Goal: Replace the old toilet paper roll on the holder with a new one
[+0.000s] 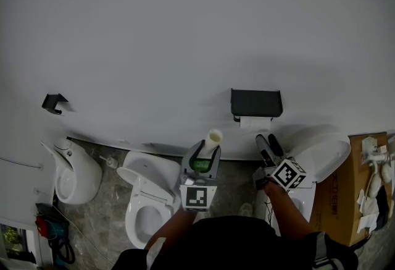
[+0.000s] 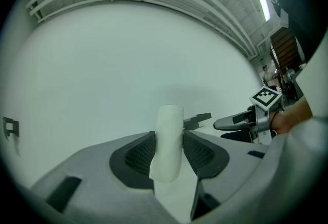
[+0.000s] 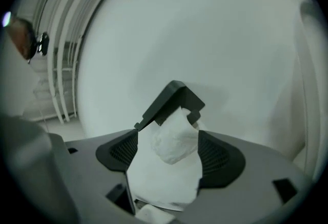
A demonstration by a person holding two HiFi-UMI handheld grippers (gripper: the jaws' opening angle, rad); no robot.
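Observation:
A black toilet paper holder point(image 1: 256, 104) is fixed to the white wall, with white paper point(image 1: 255, 122) showing under its cover. My left gripper point(image 1: 207, 150) is shut on a bare cardboard tube point(image 1: 213, 141), held upright left of the holder; the tube point(image 2: 169, 141) is pinched between both pads. My right gripper point(image 1: 266, 141) stands open just below the holder. In the right gripper view the holder point(image 3: 174, 97) has its cover tilted up, and crumpled paper point(image 3: 177, 138) hangs loosely between the spread jaws of my right gripper point(image 3: 171, 154).
A white toilet point(image 1: 145, 198) stands below my left hand and a raised lid point(image 1: 321, 154) is at the right. A urinal-like bowl point(image 1: 77, 173) is at far left. A cardboard box point(image 1: 355, 188) sits at the right edge, a small black bracket point(image 1: 54, 102) on the wall.

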